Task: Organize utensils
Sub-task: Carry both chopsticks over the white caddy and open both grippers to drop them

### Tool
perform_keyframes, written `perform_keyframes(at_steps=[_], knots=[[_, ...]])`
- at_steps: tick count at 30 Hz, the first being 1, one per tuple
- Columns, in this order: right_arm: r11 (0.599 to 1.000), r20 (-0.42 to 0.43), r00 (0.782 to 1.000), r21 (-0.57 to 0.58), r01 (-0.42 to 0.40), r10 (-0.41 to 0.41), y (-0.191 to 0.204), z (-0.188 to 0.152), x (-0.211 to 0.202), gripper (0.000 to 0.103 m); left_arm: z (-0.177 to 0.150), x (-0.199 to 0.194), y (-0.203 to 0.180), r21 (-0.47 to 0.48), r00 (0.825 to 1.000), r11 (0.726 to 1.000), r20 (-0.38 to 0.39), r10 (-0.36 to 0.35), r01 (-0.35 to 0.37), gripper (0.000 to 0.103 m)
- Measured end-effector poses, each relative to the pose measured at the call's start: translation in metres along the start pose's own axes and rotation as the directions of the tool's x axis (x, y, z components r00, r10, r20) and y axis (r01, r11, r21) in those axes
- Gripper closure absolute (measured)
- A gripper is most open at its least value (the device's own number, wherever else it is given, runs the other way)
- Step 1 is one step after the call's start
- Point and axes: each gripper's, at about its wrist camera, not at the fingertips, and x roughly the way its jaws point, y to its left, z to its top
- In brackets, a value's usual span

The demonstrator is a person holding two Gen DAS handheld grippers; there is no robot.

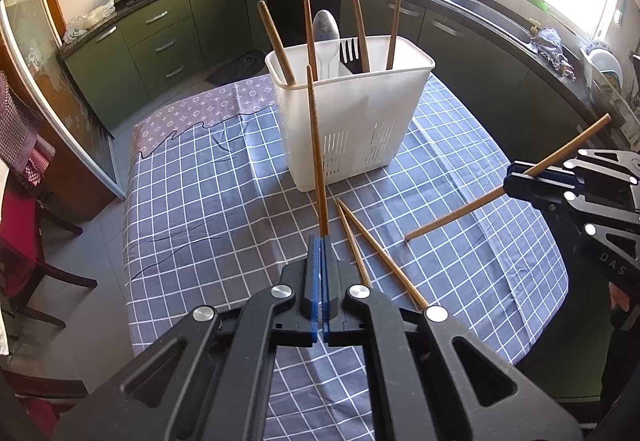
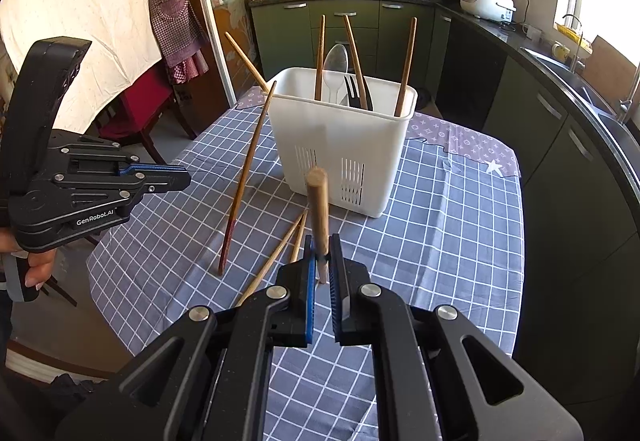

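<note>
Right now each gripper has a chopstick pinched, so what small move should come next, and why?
Probably lift the left gripper and carry its chopstick over the white utensil holder, since it already stands nearly upright just in front of it. The right gripper holds its chopstick slanted, so that one likely needs tipping upright first. Two more chopsticks lie on the cloth.

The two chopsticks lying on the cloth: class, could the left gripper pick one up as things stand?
Probably not yet: the left gripper is shut on a chopstick. The two loose chopsticks lie unobstructed just beside it.
</note>
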Motion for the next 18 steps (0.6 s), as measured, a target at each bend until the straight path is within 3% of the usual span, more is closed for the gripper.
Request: perform_keyframes(at_steps=[4,8,12,18], knots=[[1.0,-0.001,1.0,-0.001,-0.003,0.003,0.0,0.0,0.0,0.096,0.004,0.01,0.002,-0.024,1.0,0.999,-0.012,-0.022,0.022,0.1],[1.0,-0.003,1.0,0.001,-0.005,0.005,-0.001,0.001,0.001,0.096,0.009,0.014,-0.002,-0.013,1.0,1.0,0.0,-0.022,0.022,0.081],[1.0,-0.003,1.0,0.002,-0.008,0.008,-0.001,0.0,0.001,0.096,0.017,0.017,-0.007,0.0,1.0,1.0,0.012,0.007,-0.007,0.08],[1.0,-0.003,1.0,0.004,-0.011,0.011,-0.001,0.0,0.001,0.096,0.028,0.036,-0.006,-0.015,0.999,1.0,-0.031,0.015,-0.015,0.08]])
